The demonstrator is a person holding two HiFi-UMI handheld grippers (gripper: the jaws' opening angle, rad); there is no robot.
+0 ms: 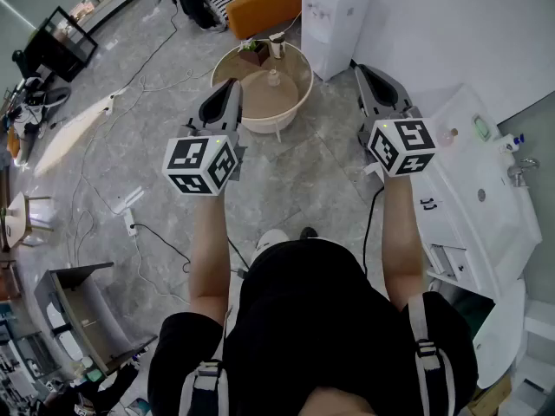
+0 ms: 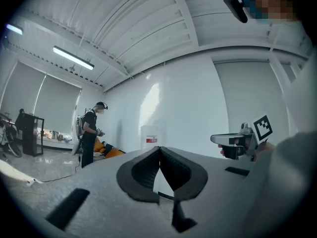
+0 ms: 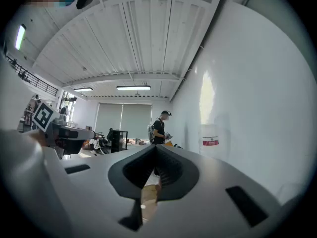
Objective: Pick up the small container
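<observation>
Only little of the small container can be made out: in the head view it is seen as a tiny pale upright thing on the tan top of the round table, too small for its shape or lid to be told. It is shown in neither gripper view, where the lower field is blocked by the wide grey gripper bodies. Through the slit under the jaws of the right gripper just a tan patch is glimpsed, and what it is cannot be told. Those jaws are brought together, tip against tip, with nothing between them; the left gripper is likewise closed on nothing. In the head view the container is found ahead of and between the two grippers, well apart from both sets of fingertips and closer to the left one's. A potted plant is set beyond it at the table's far edge
</observation>
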